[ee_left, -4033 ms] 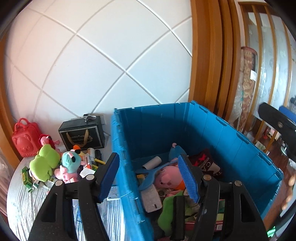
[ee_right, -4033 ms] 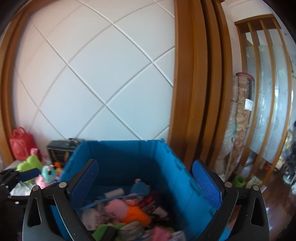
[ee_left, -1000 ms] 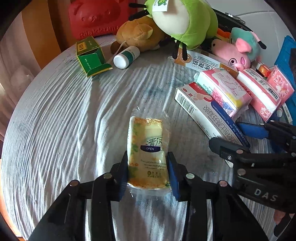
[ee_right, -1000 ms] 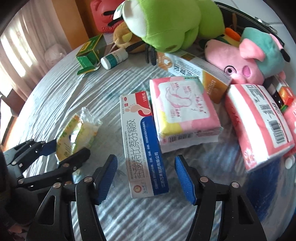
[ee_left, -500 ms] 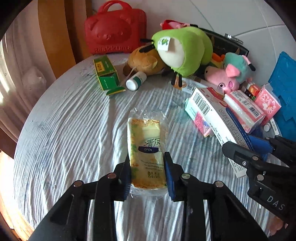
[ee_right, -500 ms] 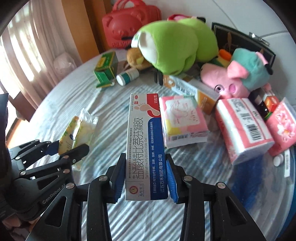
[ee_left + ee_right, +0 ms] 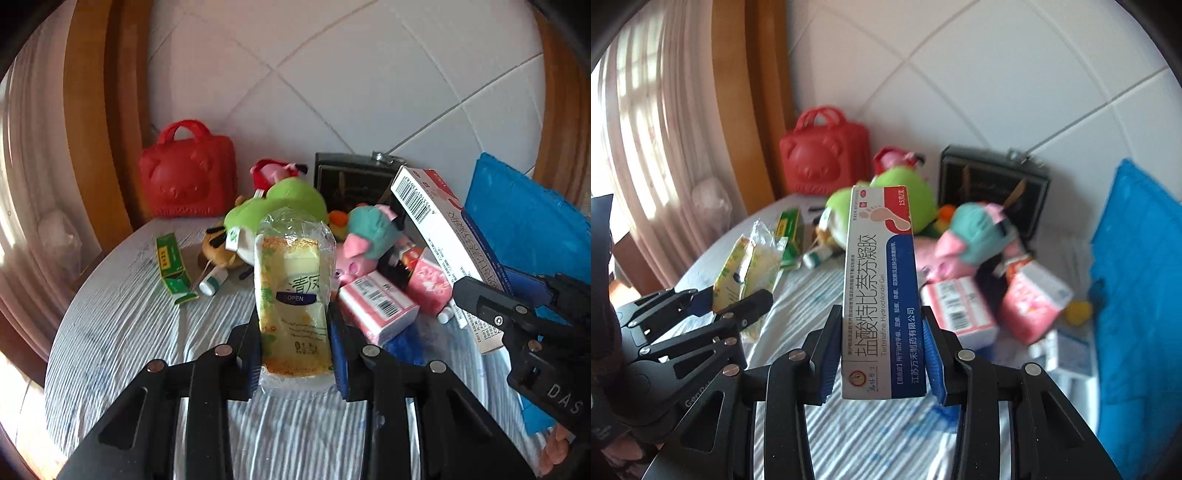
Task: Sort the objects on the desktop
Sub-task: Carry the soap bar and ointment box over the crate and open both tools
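Note:
My left gripper [image 7: 295, 343] is shut on a yellow wet-wipes packet [image 7: 293, 295] in clear wrap, held in the air above the table. That packet [image 7: 746, 269] and the left gripper [image 7: 733, 301] also show at the left of the right wrist view. My right gripper [image 7: 882, 354] is shut on a long white, red and blue medicine box [image 7: 881, 295], lifted clear of the table. The same box [image 7: 443, 229] juts up at the right of the left wrist view, with the right gripper [image 7: 517, 295] below it.
A round table with a striped grey cloth [image 7: 147, 332] carries a green plush [image 7: 280, 206], a pink pig plush [image 7: 365, 236], pink tissue packs [image 7: 376, 306], a green box [image 7: 171, 264] and a small bottle [image 7: 214, 282]. A red bag [image 7: 188, 173] and black box [image 7: 351, 181] stand by the wall. A blue crate [image 7: 1137, 295] stands right.
Both grippers have risen from the table with their loads, the packet and the medicine box. The right jaws closed on the box a second ago. The view now reaches the wall.

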{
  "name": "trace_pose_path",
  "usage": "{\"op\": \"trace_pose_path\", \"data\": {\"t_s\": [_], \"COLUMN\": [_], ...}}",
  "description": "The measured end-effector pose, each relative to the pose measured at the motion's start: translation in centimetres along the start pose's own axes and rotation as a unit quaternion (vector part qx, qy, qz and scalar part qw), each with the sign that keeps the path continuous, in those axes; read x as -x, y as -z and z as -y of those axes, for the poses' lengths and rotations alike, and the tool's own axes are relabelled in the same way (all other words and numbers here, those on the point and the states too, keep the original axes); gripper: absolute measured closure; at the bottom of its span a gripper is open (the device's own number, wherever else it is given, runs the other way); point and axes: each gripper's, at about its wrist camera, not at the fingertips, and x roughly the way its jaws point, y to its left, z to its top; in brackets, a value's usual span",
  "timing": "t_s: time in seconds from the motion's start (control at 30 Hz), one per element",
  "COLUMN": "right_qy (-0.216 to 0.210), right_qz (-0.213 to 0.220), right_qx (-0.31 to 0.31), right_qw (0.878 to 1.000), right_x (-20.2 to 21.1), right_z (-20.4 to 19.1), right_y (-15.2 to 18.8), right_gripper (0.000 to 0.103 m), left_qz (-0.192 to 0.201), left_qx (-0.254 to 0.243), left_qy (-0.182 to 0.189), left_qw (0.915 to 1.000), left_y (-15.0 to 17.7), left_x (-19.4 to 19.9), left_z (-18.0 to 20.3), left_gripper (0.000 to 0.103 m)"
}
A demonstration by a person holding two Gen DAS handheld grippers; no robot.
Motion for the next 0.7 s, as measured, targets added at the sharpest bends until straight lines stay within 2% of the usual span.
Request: {"op": "trace_pose_path", "data": {"t_s": [0.17,0.33,0.53,0.7], "right_qy": [0.022,0.079,0.172,0.242], "right_qz": [0.044,0.094,0.132,0.128], "right_qx": [-0.024,-0.038,-0.045,-0.07], "right_qw": [0.999,0.992,0.975,0.959], "right_x": [6.5,13.3,20.6,25.0], "right_z": [4.2,9.3,16.5,24.2], "right_y": [-1.5,-2.0,-1.6,0.9], "right_gripper": [0.064,0.064,0.064,0.064], "left_qz": [0.049,0.083,0.093,0.09], "left_qx": [-0.033,-0.071,-0.095,-0.118], "left_qy": [0.03,0.07,0.125,0.178], "left_qw": [0.9978,0.9915,0.9832,0.9729], "left_y": [-2.4,-4.3,-6.0,-5.4], "left_x": [2.9,5.1,7.5,9.9], "left_z": [5.8,13.6,24.2,32.5], "left_gripper": [0.073,0.073,0.073,0.073]}}
